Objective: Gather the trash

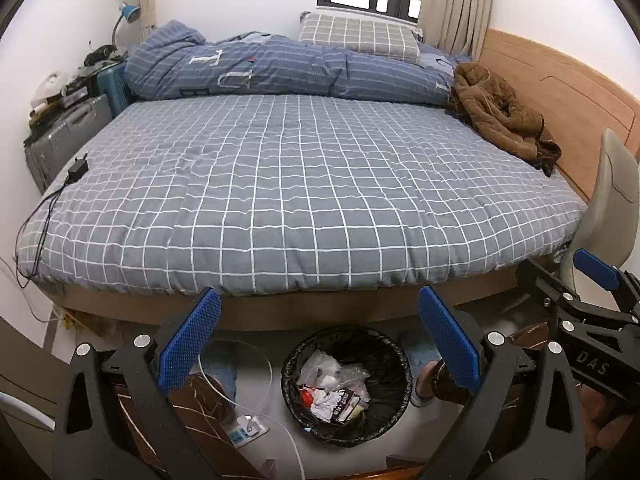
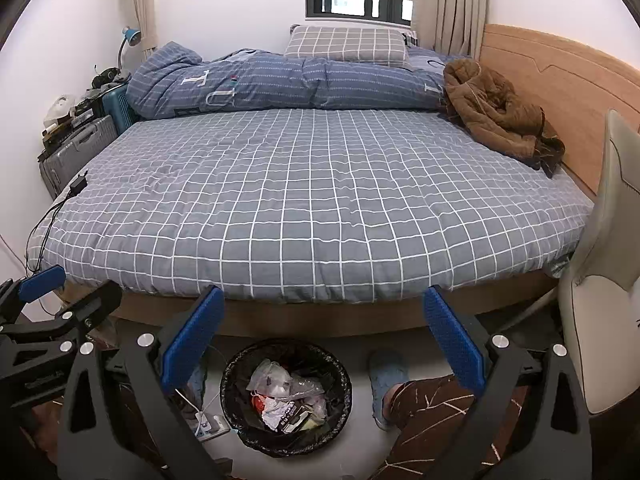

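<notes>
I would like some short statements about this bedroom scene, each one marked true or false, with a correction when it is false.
1. The trash bin stands on the floor in front of the bed. True.
2. The bin is empty. False: it holds wrappers and crumpled plastic.
3. The left gripper holds a piece of trash. False: its jaws are open and hold nothing.
4. A brown jacket lies on the bed near the headboard. True.
5. The right gripper is open. True.

Left tongs [image 1: 320,344], right tongs [image 2: 324,346]: both agape, empty.
</notes>
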